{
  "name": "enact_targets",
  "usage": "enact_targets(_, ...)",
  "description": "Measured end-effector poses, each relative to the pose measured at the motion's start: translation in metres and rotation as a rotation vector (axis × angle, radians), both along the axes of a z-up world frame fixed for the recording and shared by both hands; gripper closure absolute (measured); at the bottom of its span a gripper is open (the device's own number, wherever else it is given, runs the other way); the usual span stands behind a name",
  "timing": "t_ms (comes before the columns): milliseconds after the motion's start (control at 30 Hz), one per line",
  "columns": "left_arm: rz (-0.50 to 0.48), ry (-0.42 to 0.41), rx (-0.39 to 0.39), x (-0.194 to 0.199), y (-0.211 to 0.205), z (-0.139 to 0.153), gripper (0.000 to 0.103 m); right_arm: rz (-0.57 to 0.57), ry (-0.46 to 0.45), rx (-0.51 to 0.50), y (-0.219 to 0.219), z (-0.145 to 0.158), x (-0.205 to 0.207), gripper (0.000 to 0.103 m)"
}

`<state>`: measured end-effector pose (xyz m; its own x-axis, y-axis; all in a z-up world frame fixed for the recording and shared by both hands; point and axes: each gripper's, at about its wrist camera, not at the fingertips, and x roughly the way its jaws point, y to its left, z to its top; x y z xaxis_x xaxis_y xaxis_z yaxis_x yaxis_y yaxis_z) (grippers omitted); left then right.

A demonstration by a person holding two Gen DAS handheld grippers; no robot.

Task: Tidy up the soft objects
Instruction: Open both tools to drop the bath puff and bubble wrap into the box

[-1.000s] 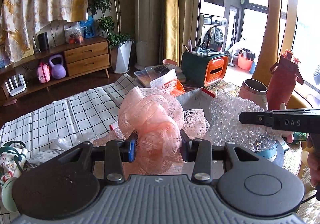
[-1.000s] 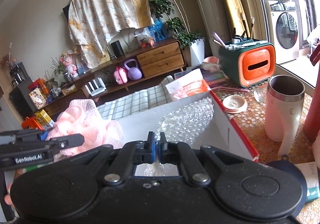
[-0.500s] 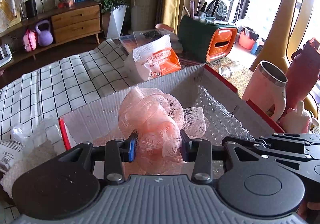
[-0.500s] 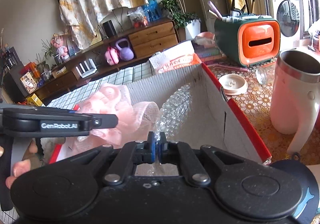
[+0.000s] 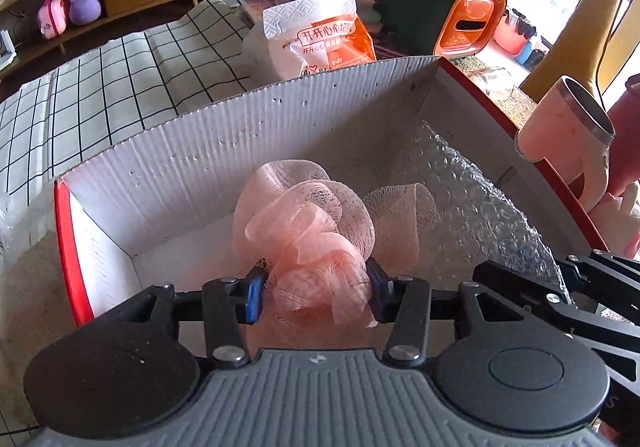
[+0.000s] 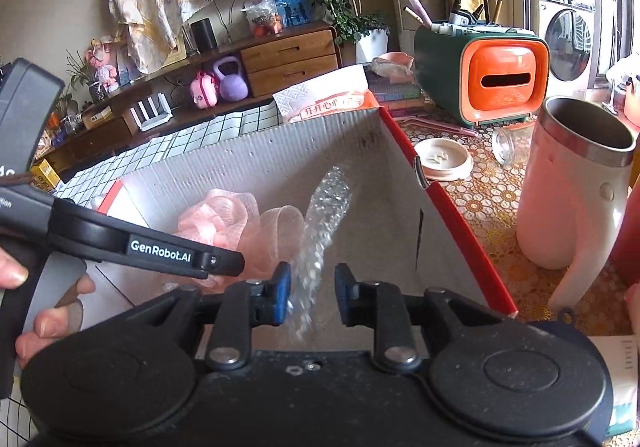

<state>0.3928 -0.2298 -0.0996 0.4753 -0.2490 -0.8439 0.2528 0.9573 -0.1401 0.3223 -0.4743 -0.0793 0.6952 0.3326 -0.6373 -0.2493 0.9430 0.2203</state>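
Through my left wrist camera, my left gripper (image 5: 314, 293) pinches the pink mesh bath pouf (image 5: 304, 231) by its lower, gathered part, the blue pads pressed into the netting on both sides. The pouf hangs inside the white cardboard box (image 5: 224, 143), over the floor near the middle, with loose loops standing up toward the far wall. A sheet of bubble wrap (image 5: 472, 207) lies along the box's right wall, just beside the pouf. I judge the pouf to be nearly weightless, springy and not fragile; the loops snag easily, so the dense knot at the core is the place to hold it, and it should drop free once the pads part. Whether the pouf touches the box floor I cannot tell: my own gripper body hides its underside.

Through my right wrist camera, my right gripper (image 6: 312, 297) stands spread, its pads apart, and the bubble wrap (image 6: 324, 215) rises between them as a blurred, glassy strip; it seems to brush the left pad, but I cannot say it is held. It looks light, limp and slippery, best taken at a bunched edge with gentle pressure so the bubbles are not burst. The pouf (image 6: 224, 219) shows at the box's left, half covered by the left gripper's arm (image 6: 168, 251). The box's near wall is cut off below the frame in both views.
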Motion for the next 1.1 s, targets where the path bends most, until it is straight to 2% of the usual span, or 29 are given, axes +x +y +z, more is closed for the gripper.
enact_targets(33, 0.003, 0.014, -0.003, 0.001, 0.0, -0.001, 0.045, -0.002, -0.004, -0.003, 0.0, 0.001, -0.001, 0.069)
enact_targets(133, 0.004, 0.018, -0.008, 0.001, 0.001, 0.0, 0.036, 0.0, -0.015, -0.003, -0.002, 0.004, -0.003, 0.062)
enact_targets(333, -0.011, -0.012, 0.014, -0.004, -0.002, 0.007, 0.03, -0.005, -0.031, -0.009, -0.001, 0.011, -0.009, 0.051)
enact_targets(700, -0.018, -0.087, -0.021, -0.024, 0.008, 0.03, 0.029, -0.001, -0.068, -0.038, 0.003, 0.029, -0.028, 0.039)
enact_targets(1100, -0.041, -0.178, -0.046, -0.075, 0.028, 0.067, 0.029, 0.011, -0.12, -0.031, 0.014, 0.058, -0.064, 0.026)
